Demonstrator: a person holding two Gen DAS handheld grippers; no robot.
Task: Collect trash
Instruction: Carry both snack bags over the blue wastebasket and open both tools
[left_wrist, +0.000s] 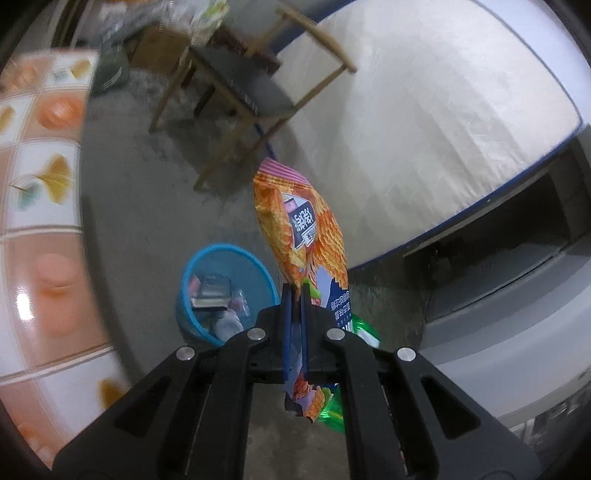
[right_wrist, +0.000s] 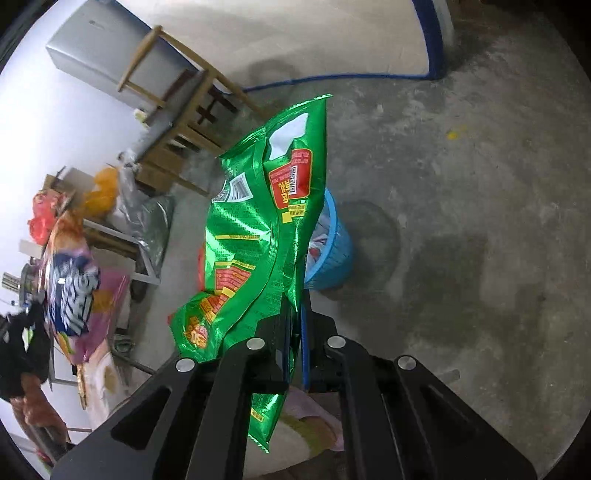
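**Two wrappers clamped, bin ahead**

Two snack bags are in transit — the left gripper (left_wrist: 295, 291) is clenched on a crinkled orange foil chip bag (left_wrist: 301, 229), the right gripper (right_wrist: 295, 299) on a shiny green foil snack bag (right_wrist: 266, 229). Both hang in the air near the round blue plastic waste basket (left_wrist: 192, 291), which stands on the bare concrete floor (right_wrist: 461, 240) with litter already inside. This looks like the carry-to-bin step; next, each bag needs positioning over the rim before the jaws let go.
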